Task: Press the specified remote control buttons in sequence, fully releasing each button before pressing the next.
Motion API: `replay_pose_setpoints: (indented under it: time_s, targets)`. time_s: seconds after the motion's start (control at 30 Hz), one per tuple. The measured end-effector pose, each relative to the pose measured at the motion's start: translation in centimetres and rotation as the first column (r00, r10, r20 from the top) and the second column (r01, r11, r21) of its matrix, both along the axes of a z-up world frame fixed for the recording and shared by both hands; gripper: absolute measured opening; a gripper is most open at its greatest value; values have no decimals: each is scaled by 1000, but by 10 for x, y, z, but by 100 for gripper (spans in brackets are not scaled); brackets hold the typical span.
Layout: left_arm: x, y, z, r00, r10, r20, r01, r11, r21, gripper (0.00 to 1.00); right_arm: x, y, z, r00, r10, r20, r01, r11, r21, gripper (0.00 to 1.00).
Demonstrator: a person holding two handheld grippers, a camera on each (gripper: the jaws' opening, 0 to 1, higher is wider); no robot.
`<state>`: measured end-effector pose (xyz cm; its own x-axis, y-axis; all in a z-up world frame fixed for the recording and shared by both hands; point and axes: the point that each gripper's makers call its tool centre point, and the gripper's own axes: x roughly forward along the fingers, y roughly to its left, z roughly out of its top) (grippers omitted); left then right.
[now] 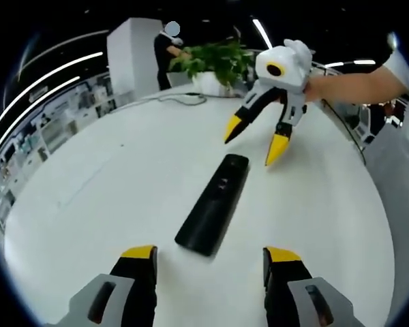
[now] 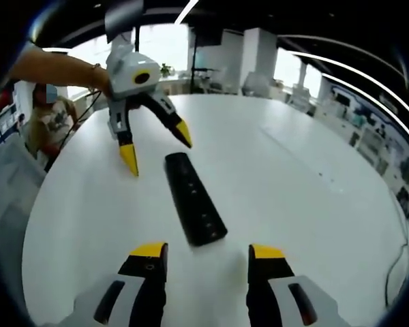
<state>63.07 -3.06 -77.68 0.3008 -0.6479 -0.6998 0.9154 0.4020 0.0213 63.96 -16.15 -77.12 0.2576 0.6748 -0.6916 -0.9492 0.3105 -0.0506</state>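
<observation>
My left hand-held gripper (image 1: 208, 262) sat with its yellow-tipped jaws spread wide and nothing between them, rising from six o'clock in the left gripper view. In the right gripper view I saw it (image 2: 157, 151) at about eleven o'clock, jaws splayed and pointing down at the surface, a bare forearm (image 2: 51, 68) behind it.

My right hand-held gripper (image 2: 208, 262) was likewise wide apart and held nothing. In the left gripper view it (image 1: 255, 143) hung at about one o'clock, tips close above the surface, with an arm (image 1: 358, 85) running off toward three o'clock.

The black remote control (image 1: 213, 204) lay flat on the white round surface (image 1: 109, 184), between the two grippers and touched by neither. In the left gripper view its near end was just ahead of my jaws, its far end near the right gripper's tips. In the right gripper view the remote (image 2: 194, 197) ran from centre up toward eleven o'clock, small buttons along its top face.

A potted plant (image 1: 215, 61) stood at the surface's far edge at twelve o'clock, a cable (image 1: 184, 99) beside it.
</observation>
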Motion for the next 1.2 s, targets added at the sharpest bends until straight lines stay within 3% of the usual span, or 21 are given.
replay_pose_setpoints:
  time_s: [0.4,0.57,0.7,1.0,1.2]
  targets:
    - [0,-9,0,997,-81,-14,82,997,15,58,8,11,-2,997,73,7,-73,996,-45,42]
    - [1,-12,3,990,-140,-1,140,990,24,48,6,14,-3,994,113,1,-113,991,-65,42]
    - [3,-12,2,986,-167,-4,167,984,53,48,4,15,-7,990,142,-8,-142,986,-85,41]
    - [7,-15,3,983,-181,-13,181,981,65,47,5,20,-10,984,179,-8,-179,978,-106,40]
    - [5,-15,0,981,-191,-46,193,979,65,42,7,23,-10,978,209,-15,-209,971,-113,38]
